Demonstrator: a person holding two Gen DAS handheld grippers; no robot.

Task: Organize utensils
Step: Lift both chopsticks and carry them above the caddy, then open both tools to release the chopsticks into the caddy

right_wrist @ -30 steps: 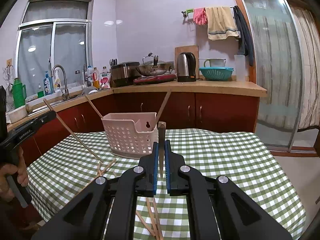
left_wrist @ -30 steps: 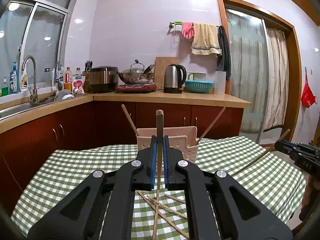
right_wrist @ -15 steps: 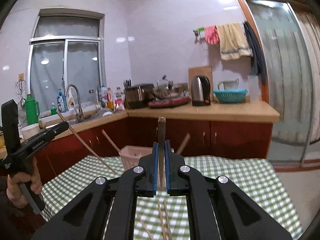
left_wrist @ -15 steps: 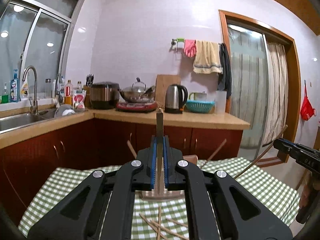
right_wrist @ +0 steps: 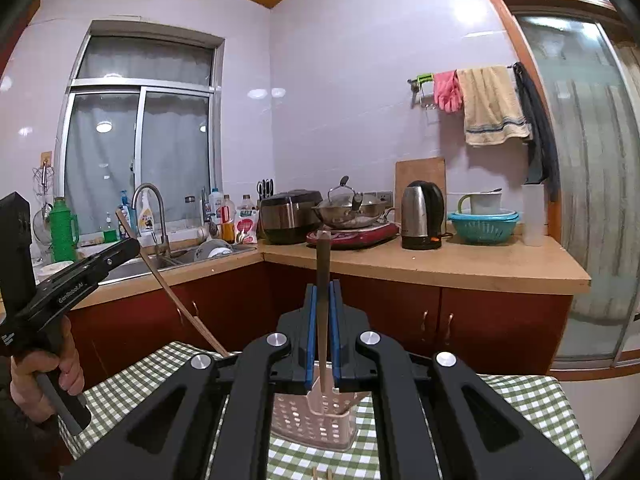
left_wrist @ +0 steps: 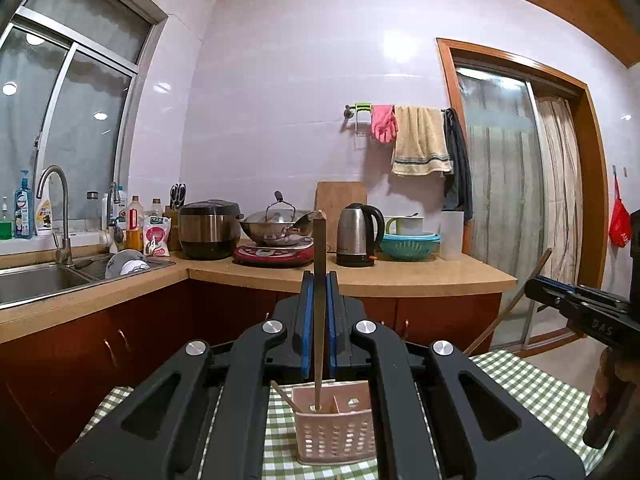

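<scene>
Chopsticks were the job in hand. Each gripper's fingers were clamped tight on one: the left gripper [left_wrist: 319, 320] held a chopstick [left_wrist: 319, 300] upright, and the right gripper [right_wrist: 322, 332] held its own chopstick [right_wrist: 322, 280] the same way. Compared with a second earlier, both grippers had risen well above the checked bench [left_wrist: 532, 392]; the loose sticks that had lain on the cloth below the left gripper had dropped out of its view, though a couple of stick ends showed at the bottom edge of the right view. The pink basket [left_wrist: 334, 424] now sat low, beneath both held sticks, with others already leaning inside. The lift probably cleared the rim, so lowering each stick into the basket looked like the next step.
</scene>
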